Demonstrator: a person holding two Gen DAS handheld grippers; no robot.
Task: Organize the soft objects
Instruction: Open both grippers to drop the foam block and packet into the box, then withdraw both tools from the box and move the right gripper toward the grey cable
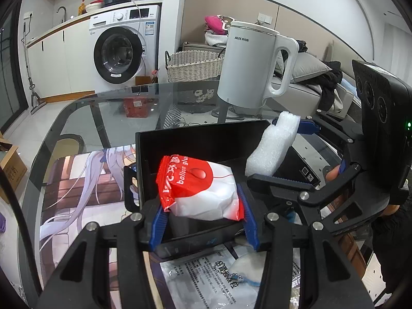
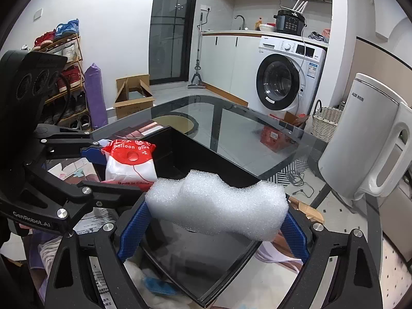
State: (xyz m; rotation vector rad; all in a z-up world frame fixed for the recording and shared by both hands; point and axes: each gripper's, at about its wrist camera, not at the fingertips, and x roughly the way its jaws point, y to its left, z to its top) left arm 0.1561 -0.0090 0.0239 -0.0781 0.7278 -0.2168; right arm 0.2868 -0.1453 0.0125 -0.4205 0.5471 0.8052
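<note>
Gripping the balloon-glue packet [image 1: 200,188], left tool [image 1: 203,221] hides the black box [image 1: 195,139] floor; right tool [image 2: 213,221] clamps foam [image 2: 219,206].

You get bright, even indoor light; soft glare lies on the clear glass desk [image 1: 108,108]; fisheye bending curves the walls; dark vignette corners; focus stays sharp.

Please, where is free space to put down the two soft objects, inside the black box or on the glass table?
The black box floor under the white foam looks bare. The glass table is also bare between the box's far wall and the white kettle. The near side is crowded: a printed plastic bag lies under the left gripper, which holds the red-white packet.
</note>
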